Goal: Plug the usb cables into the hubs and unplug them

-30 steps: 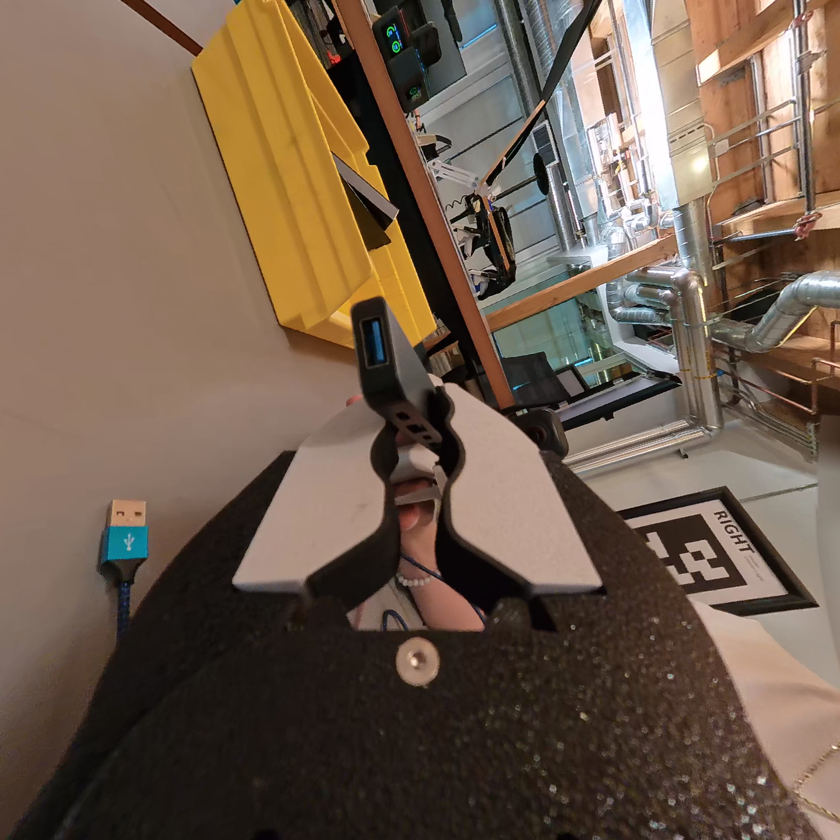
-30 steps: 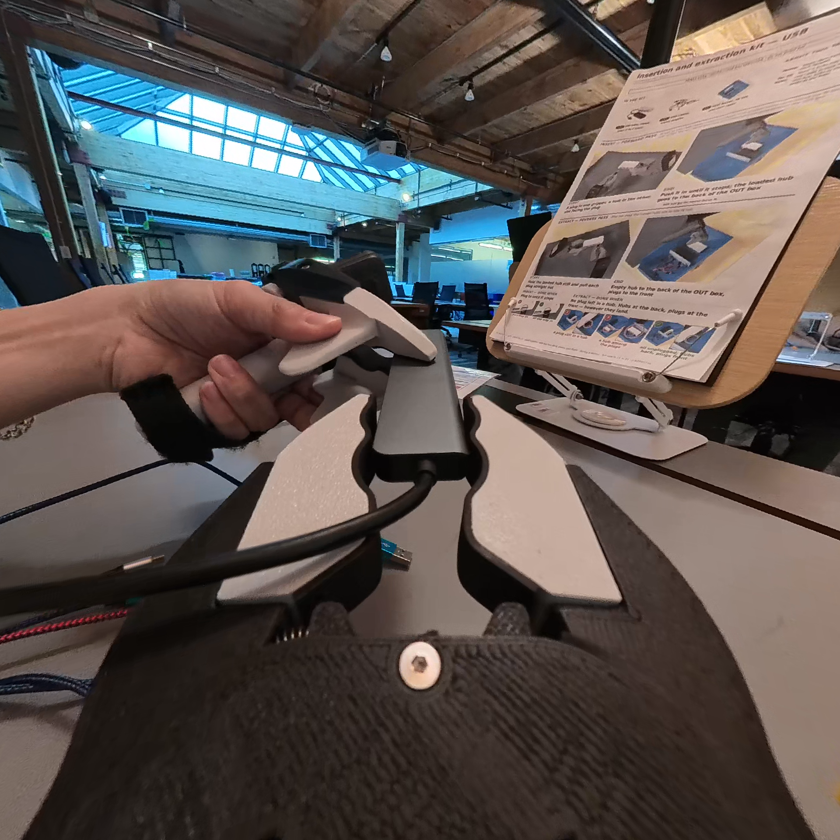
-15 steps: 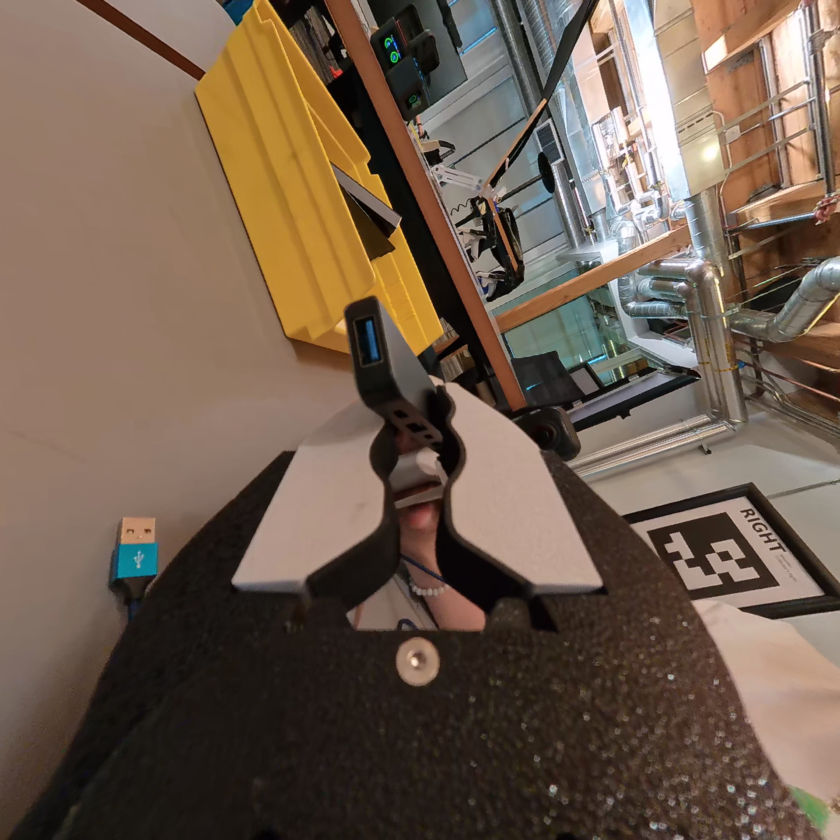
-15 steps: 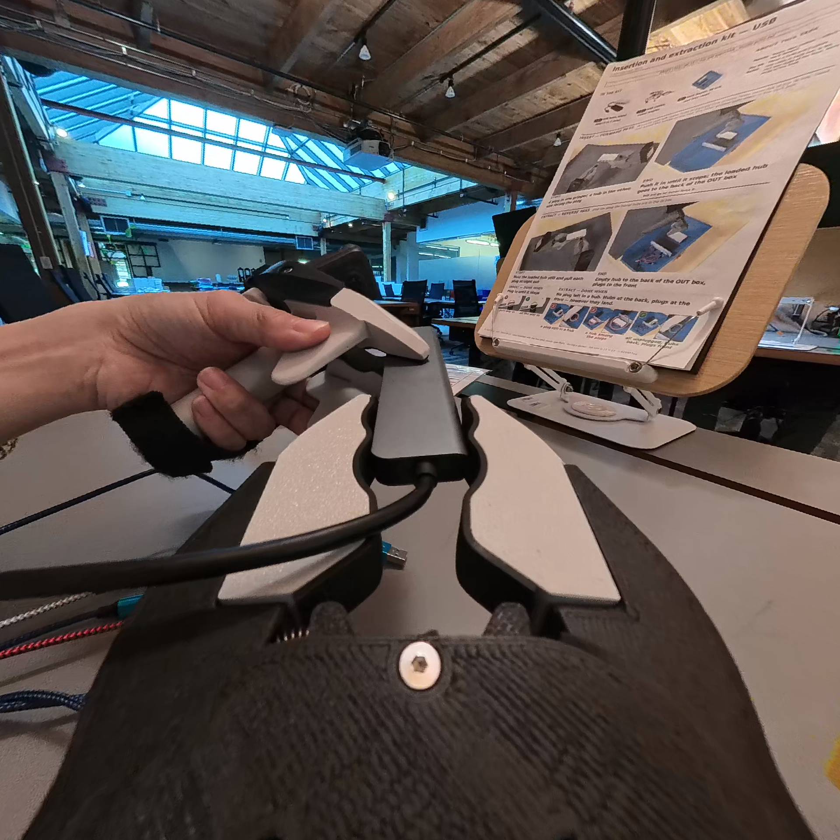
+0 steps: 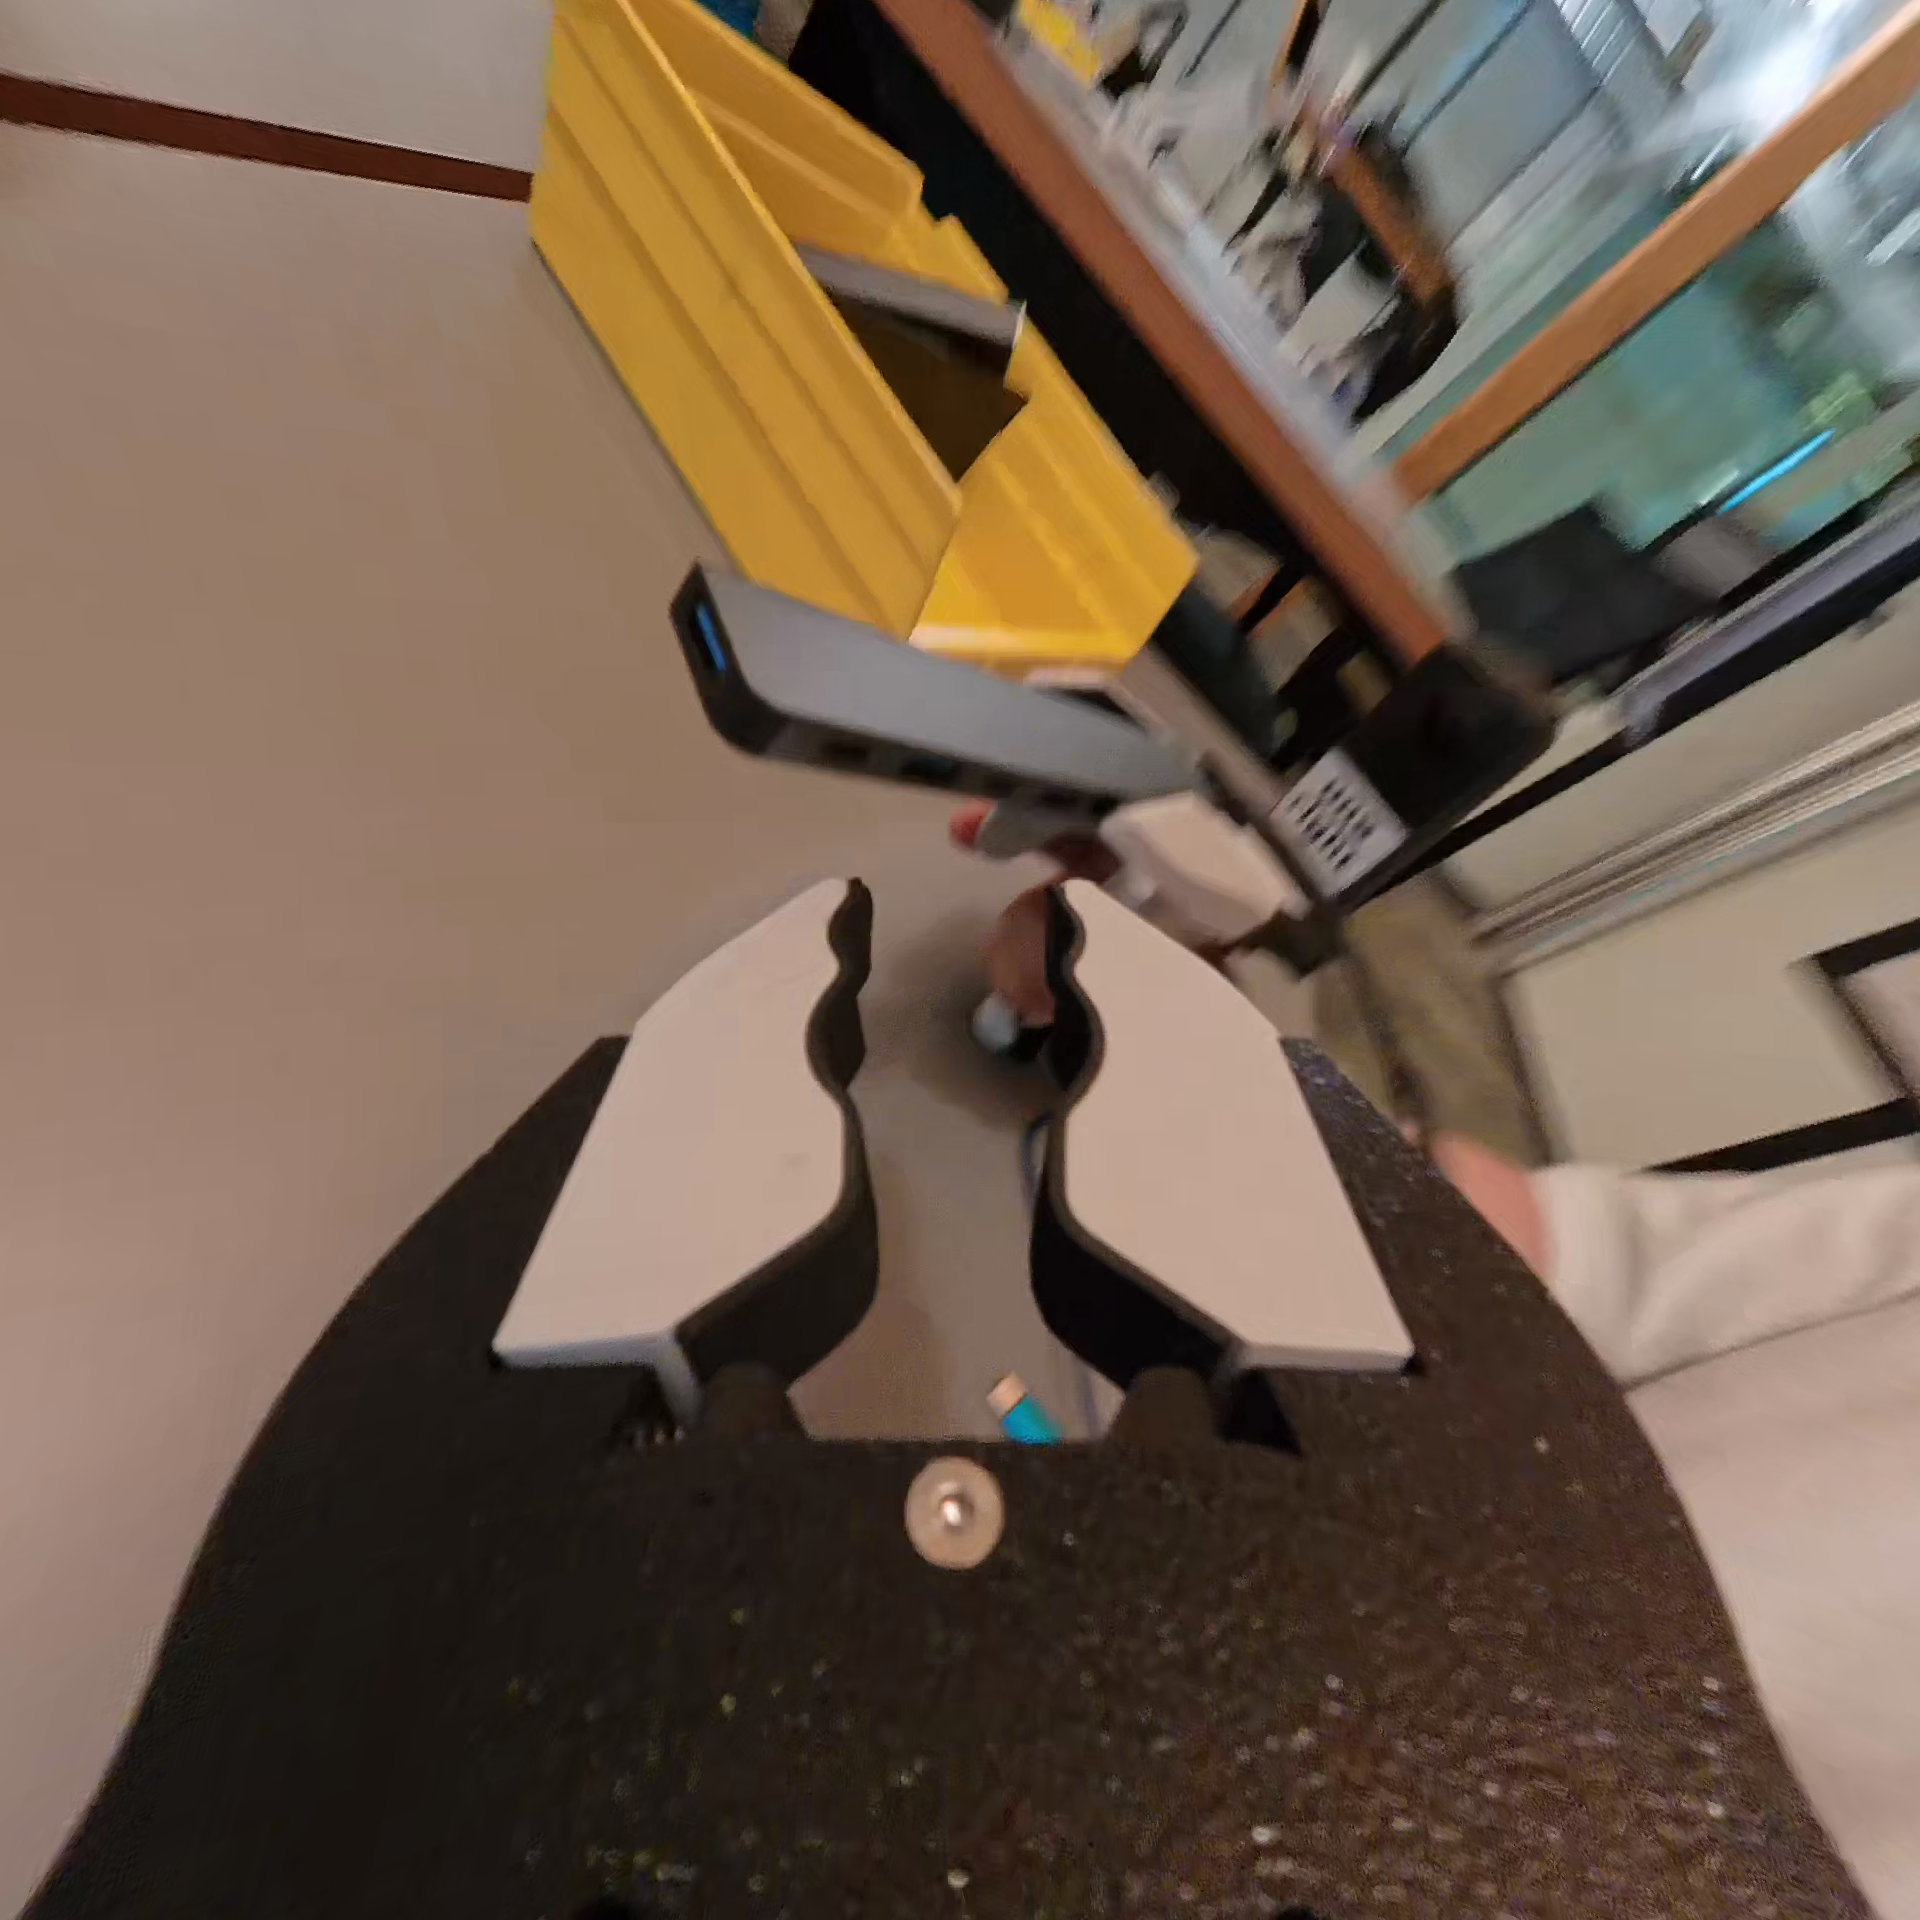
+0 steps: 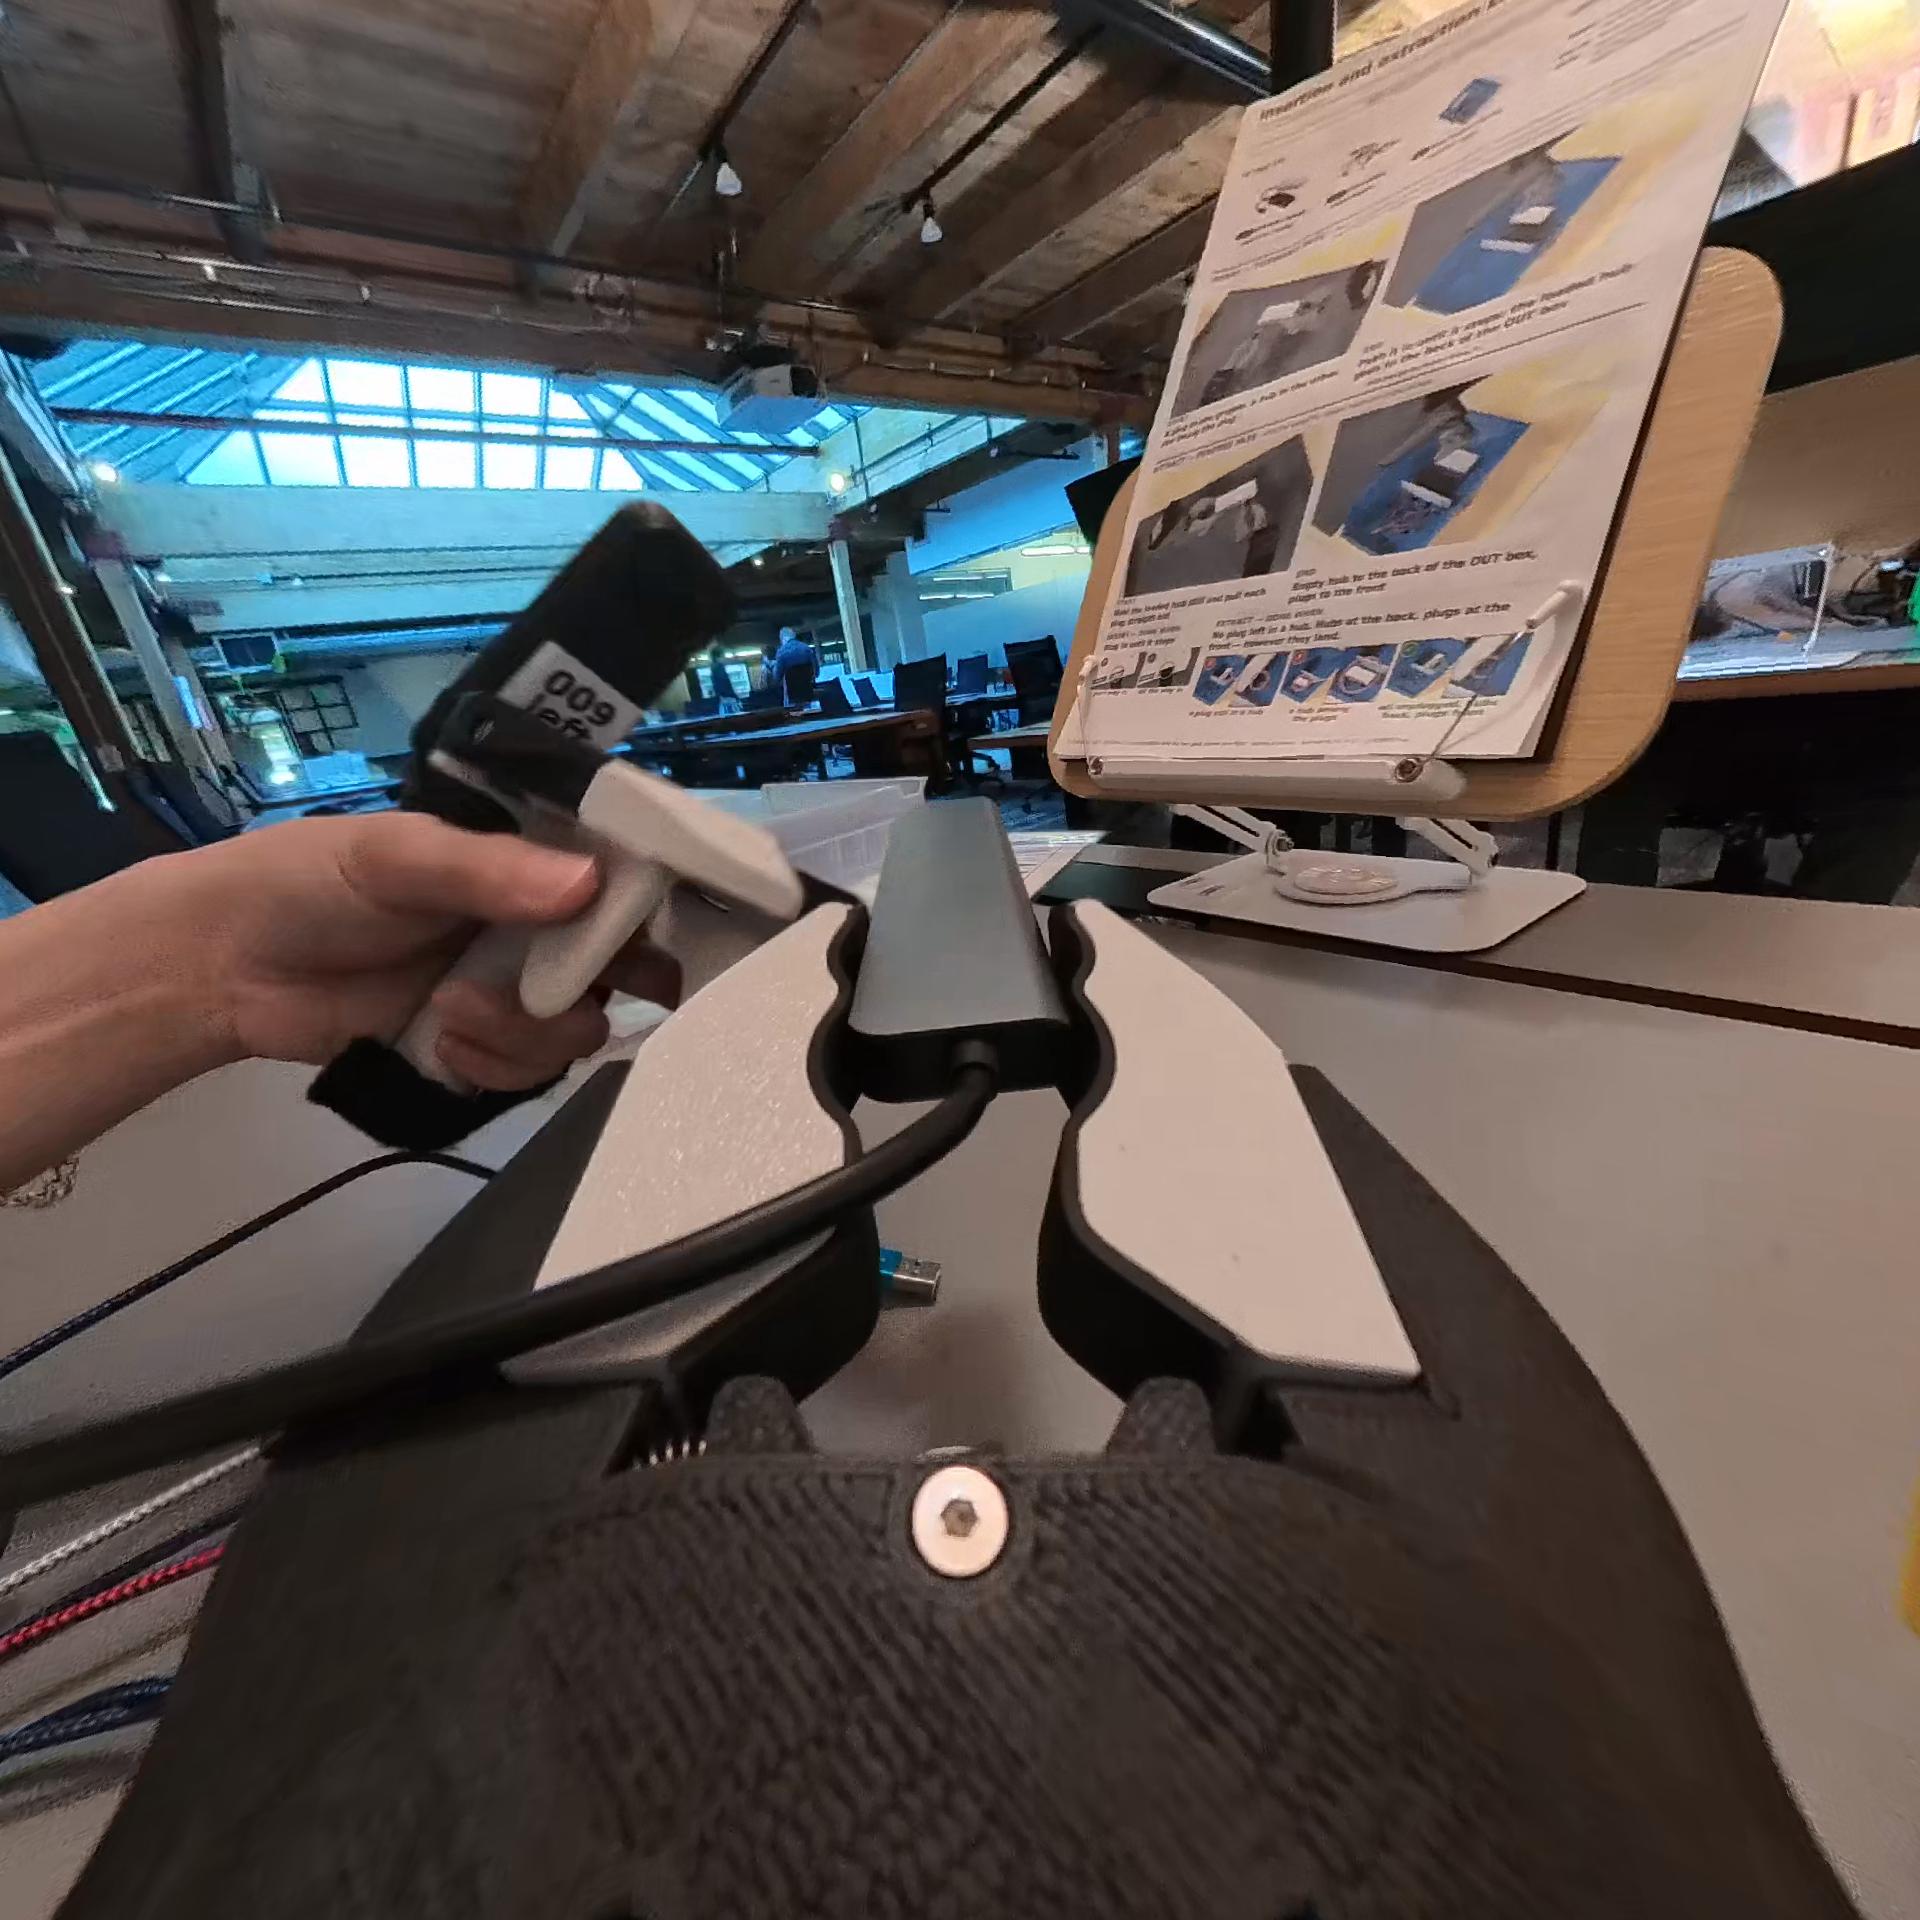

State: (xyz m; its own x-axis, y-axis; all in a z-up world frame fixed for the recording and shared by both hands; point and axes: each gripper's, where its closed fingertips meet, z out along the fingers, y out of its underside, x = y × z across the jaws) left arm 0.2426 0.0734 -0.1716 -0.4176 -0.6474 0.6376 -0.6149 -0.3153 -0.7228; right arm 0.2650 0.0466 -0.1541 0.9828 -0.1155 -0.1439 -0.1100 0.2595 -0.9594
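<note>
Right wrist view: right tool (image 6: 958, 966) pinches the hub (image 6: 951, 914), lengthwise pointing away; left tool (image 5: 956, 925) spread, empty

We see even, soft indoor light; daylight comes through the skylights (image 6: 416, 426). Our left wrist view smears with motion blur, and both views bend at the edges.

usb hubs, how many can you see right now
1: the dark grey hub, clamped between the right gripper's fingers, held above the table. More may be hidden inside the yellow bin.
</note>
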